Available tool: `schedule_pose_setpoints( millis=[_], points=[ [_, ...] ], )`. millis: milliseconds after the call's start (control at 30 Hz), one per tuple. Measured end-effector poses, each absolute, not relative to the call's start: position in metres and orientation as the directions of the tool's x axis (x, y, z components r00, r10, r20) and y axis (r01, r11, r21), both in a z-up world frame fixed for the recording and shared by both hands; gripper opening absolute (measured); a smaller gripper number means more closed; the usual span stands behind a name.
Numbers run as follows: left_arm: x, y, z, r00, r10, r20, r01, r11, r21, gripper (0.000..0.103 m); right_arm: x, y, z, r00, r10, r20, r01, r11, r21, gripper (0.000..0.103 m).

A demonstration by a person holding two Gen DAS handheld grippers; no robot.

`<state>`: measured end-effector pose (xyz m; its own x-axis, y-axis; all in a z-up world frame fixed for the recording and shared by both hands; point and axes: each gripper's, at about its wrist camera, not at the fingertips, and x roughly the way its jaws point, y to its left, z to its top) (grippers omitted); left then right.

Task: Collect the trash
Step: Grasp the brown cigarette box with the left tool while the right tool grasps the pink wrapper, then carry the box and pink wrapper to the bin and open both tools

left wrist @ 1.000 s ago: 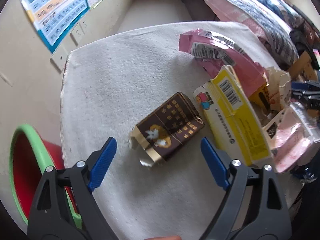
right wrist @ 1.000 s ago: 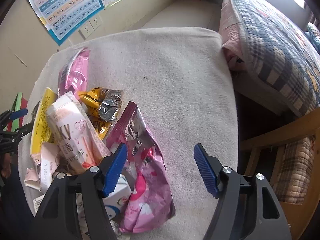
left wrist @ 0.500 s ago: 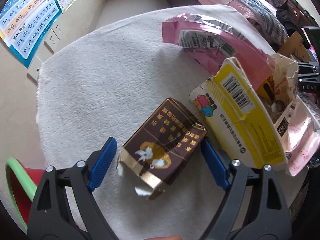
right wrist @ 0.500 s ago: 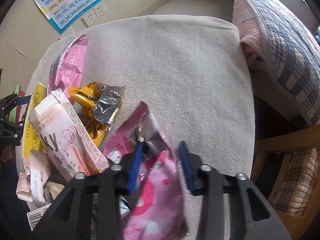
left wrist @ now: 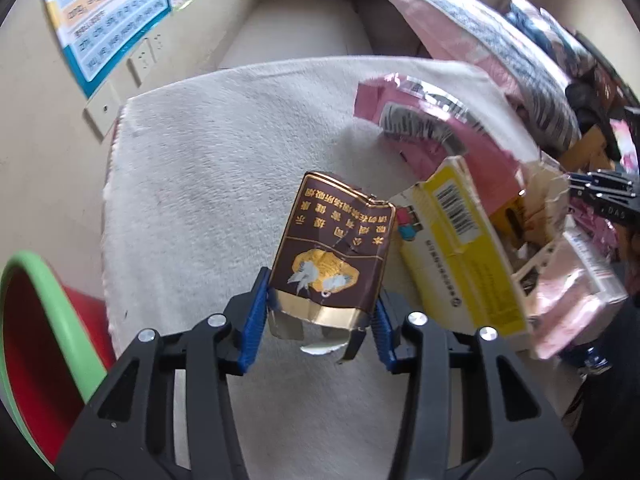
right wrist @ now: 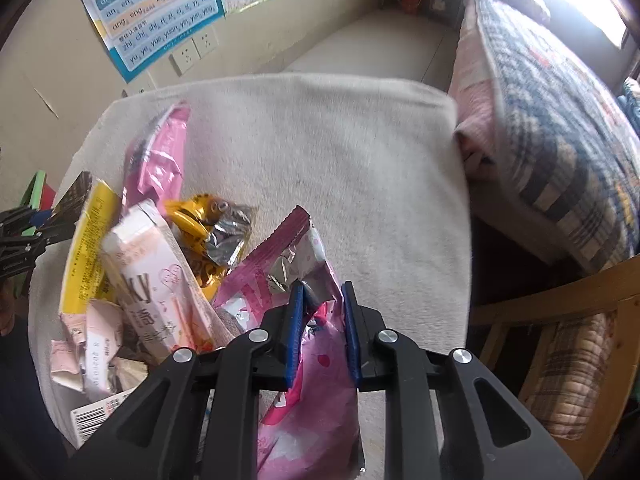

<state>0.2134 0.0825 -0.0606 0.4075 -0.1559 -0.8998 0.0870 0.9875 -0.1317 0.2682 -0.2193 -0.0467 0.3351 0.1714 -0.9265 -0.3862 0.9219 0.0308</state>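
My left gripper is shut on a brown and gold carton and holds it tilted up off the white cloth table. My right gripper is shut on a pink foil wrapper that lies at the table's near side. Between them is a trash pile: a yellow box, a long pink wrapper, a pale pink box and a yellow and silver wrapper. The left gripper also shows at the left edge of the right wrist view.
A red bin with a green rim stands below the table's left side. A wall with posters and sockets runs behind. A bed with plaid bedding and a wooden chair frame are to the right.
My left gripper closed on the brown carton and lifted it upright off the cloth. My right gripper closed on the pink foil wrapper and pinched it tight.
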Motion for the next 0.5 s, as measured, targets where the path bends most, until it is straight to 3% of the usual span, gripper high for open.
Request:
schedule_pose_setpoints(
  millis=[500],
  points=[
    [0.162,0.084,-0.014,0.489,-0.114,-0.865,-0.017,0.99,-0.139,0.044,0.239,-0.204,0.018,0.447,0.235,-0.863,-0.403,0.914,0.041,0.018]
  ],
)
